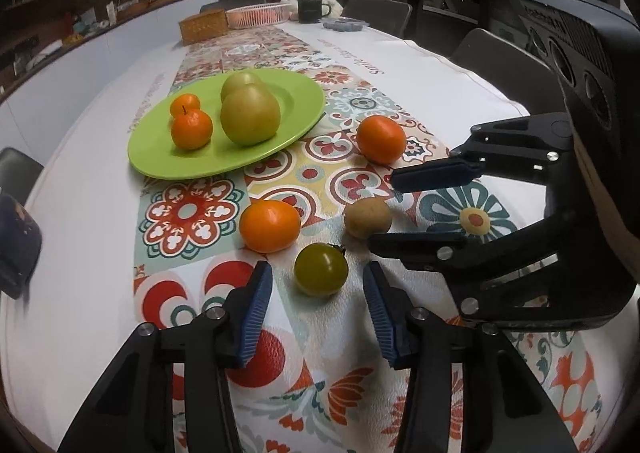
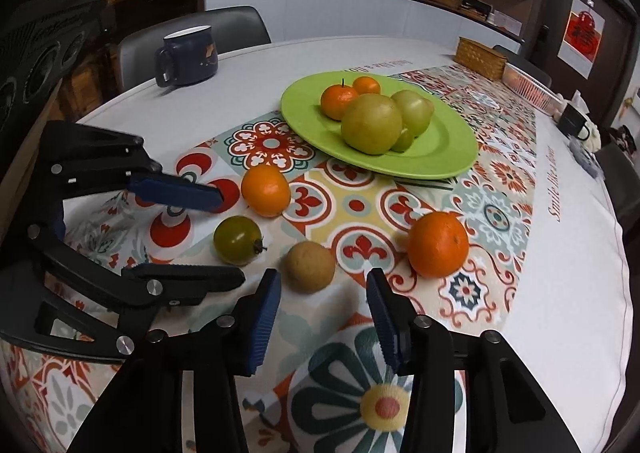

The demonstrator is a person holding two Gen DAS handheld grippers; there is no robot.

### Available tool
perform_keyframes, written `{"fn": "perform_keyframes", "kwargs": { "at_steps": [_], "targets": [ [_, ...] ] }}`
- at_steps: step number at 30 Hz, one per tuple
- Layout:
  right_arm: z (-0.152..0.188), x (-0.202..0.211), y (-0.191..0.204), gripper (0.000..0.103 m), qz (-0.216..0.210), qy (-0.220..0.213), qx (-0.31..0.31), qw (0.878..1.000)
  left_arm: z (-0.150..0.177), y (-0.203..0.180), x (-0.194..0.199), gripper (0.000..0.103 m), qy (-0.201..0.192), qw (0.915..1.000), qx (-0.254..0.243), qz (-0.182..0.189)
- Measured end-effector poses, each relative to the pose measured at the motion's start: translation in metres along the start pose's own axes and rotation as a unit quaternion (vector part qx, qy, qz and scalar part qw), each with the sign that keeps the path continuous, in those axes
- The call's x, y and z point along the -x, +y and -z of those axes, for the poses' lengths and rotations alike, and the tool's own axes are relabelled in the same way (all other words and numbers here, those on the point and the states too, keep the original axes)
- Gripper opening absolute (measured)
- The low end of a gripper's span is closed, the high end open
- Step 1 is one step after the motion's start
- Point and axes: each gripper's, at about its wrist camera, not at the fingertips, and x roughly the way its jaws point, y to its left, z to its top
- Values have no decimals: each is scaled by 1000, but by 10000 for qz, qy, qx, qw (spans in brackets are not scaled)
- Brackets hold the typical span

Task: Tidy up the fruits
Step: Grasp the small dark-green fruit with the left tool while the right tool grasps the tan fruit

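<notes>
A green plate [image 1: 160,161] [image 2: 444,157] holds two small oranges and two yellow-green round fruits. Loose on the patterned cloth lie two oranges [image 1: 270,225] [image 1: 381,139], a green tomato [image 1: 321,269] [image 2: 238,240] and a small brown fruit [image 1: 368,217] [image 2: 310,267]. My left gripper [image 1: 318,273] [image 2: 233,236] is open with the tomato between its fingertips, a gap on each side. My right gripper [image 2: 323,277] [image 1: 382,211] is open around the brown fruit, pads clear of it.
A dark mug [image 2: 188,55] stands near the table's edge by a grey chair. At the far end sit a wicker box [image 1: 202,25], a pink basket [image 1: 258,15] and another mug [image 1: 312,9]. White cloth borders the patterned runner.
</notes>
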Motion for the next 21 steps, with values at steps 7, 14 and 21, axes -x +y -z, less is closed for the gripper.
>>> {"fn": "perform_keyframes", "kwargs": {
  "at_steps": [7,14,21],
  "targets": [
    [-5,-9,-5,37,-143,27,-115,9998,-4,6,-9,36,105,9996,213,132],
    [1,-10,-5,28,-210,55,-368,9991,-2,6,-12,28,123,9991,357,198],
    [11,10,-4,28,-45,-75,-855,9963,3,5,1,28,98,9984,557,83]
  ]
}}
